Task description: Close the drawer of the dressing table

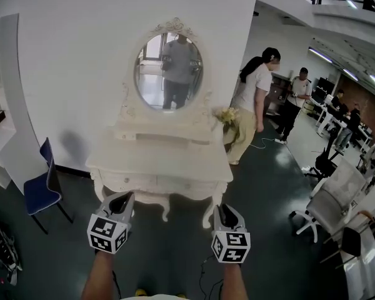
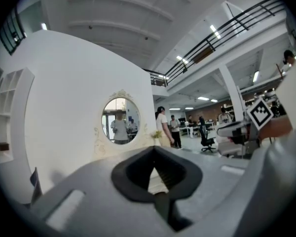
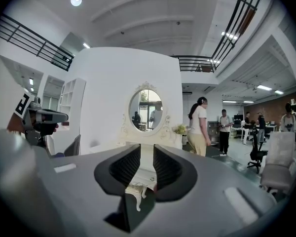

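Head view: I hold my left gripper [image 1: 120,204] and right gripper [image 1: 225,215] low, pointing at the white dressing table [image 1: 159,158] and apart from it. Its drawer front [image 1: 132,181] sits under the top; I cannot tell whether it stands out.

Left gripper view: my jaw tips meet with nothing between them, and the oval mirror [image 2: 121,127] is beyond.

Right gripper view: my jaws stand slightly apart and empty, and the table's carved leg [image 3: 138,197] shows in the gap.

Chair [image 1: 40,194] left of dressing table [image 1: 159,160]
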`<state>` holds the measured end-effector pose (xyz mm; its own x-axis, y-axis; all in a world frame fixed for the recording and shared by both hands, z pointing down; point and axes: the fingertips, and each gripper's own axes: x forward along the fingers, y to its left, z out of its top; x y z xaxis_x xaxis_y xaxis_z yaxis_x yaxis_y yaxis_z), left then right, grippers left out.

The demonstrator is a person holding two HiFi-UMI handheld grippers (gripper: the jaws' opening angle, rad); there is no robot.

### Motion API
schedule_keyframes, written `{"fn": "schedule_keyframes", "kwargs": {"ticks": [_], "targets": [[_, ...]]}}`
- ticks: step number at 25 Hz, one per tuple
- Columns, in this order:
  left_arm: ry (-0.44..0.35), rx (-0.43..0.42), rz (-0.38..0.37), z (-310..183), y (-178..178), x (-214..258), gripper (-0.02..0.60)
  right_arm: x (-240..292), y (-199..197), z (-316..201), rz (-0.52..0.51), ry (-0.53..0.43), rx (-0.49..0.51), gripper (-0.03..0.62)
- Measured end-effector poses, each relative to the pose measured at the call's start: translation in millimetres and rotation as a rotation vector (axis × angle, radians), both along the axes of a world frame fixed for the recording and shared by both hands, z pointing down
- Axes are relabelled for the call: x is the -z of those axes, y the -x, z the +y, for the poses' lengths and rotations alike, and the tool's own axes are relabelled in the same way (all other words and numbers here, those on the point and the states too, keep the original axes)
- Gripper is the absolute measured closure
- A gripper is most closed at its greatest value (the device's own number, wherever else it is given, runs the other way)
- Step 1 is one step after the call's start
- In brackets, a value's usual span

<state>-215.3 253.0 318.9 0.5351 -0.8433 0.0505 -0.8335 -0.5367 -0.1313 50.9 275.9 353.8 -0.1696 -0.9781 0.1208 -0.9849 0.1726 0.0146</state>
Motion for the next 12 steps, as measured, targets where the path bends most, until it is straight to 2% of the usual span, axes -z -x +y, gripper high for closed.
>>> {"fn": "schedule_keyframes", "kwargs": {"ticks": [12], "targets": [[0.012,0.000,-0.008,-7,-17,-3,0.583,-7,-16,-10,-0.015,0.013,0.000,0.517]]}}
